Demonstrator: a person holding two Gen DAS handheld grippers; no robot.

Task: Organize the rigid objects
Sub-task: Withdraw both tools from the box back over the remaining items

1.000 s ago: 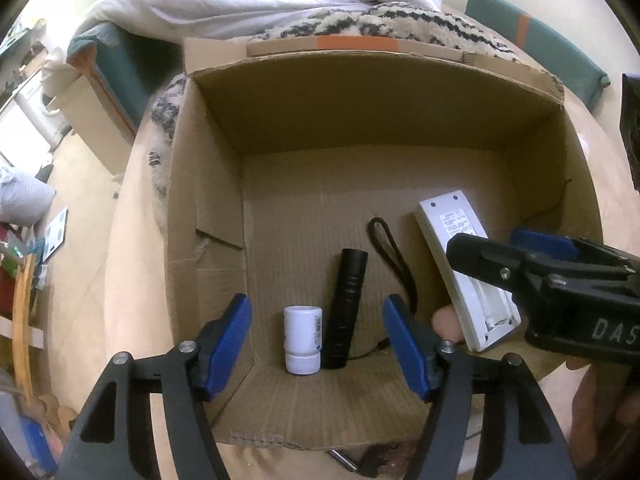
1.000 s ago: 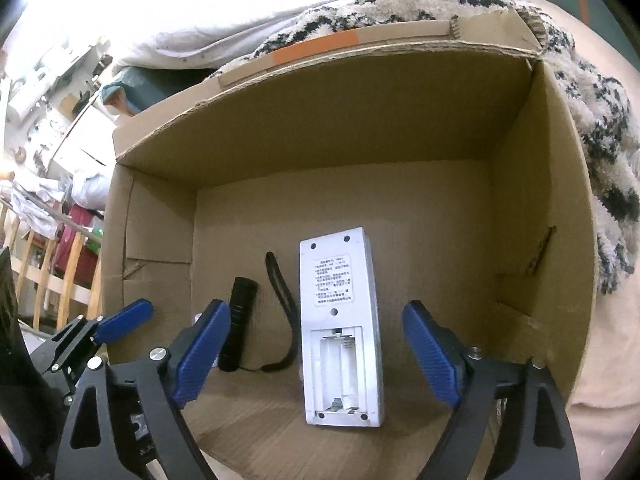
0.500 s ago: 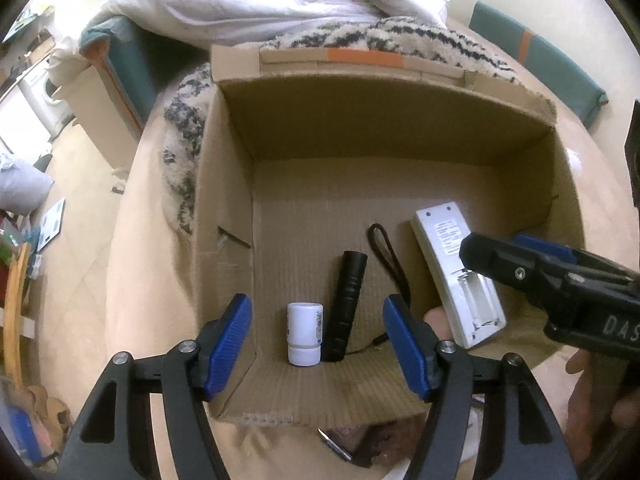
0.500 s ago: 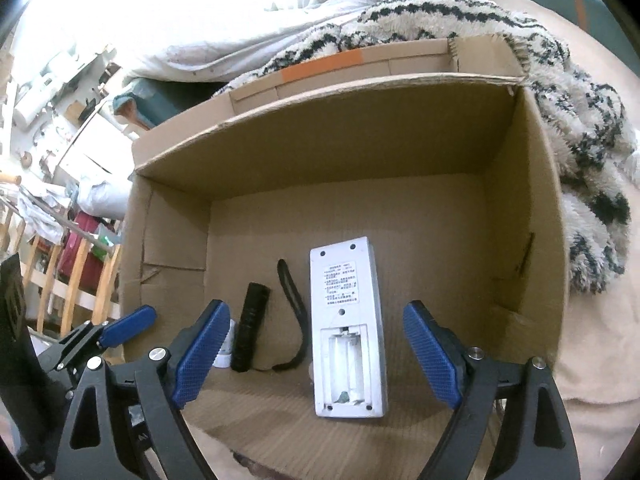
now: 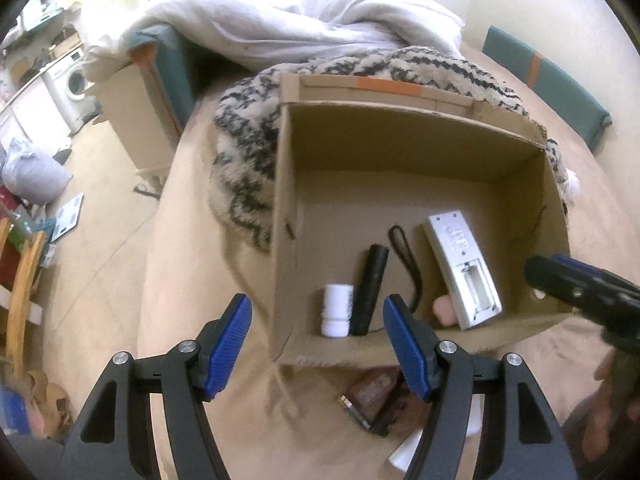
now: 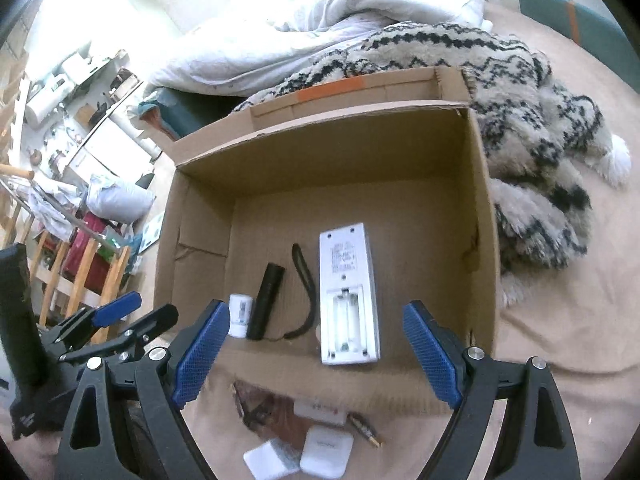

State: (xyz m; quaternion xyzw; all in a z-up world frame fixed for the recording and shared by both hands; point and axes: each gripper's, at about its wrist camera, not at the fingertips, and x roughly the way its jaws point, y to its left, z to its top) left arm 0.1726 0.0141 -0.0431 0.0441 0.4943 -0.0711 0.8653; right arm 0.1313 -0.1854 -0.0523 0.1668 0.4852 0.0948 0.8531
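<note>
- Left fingers (image 5: 316,344): moderately spread, nothing between them, hovering over the near-left corner of the cardboard box (image 5: 400,132).
- Right fingers (image 6: 316,354): spread wide, empty, above the box's near wall.
- Already in the box, side by side along the near wall: white bottle (image 5: 337,310), black flashlight (image 5: 370,289) with wrist strap, white remote control (image 6: 349,298) lying back up with its battery bay open. Long axes of all three run near-to-far.
- Left to sort, by my read: small items on the bed nearer than the box: two white square blocks (image 6: 326,454), a brown case (image 5: 374,396), a small cylindrical cell (image 6: 366,428).
- Key relation: those lie below and behind both pairs of fingertips, on the near side of the box wall. In the right view the white blocks sit centred between my right fingers, so the right hand looks better placed; it needs to pull back and drop.
- The cell lies diagonally, so it needs a wrist turn.
</note>
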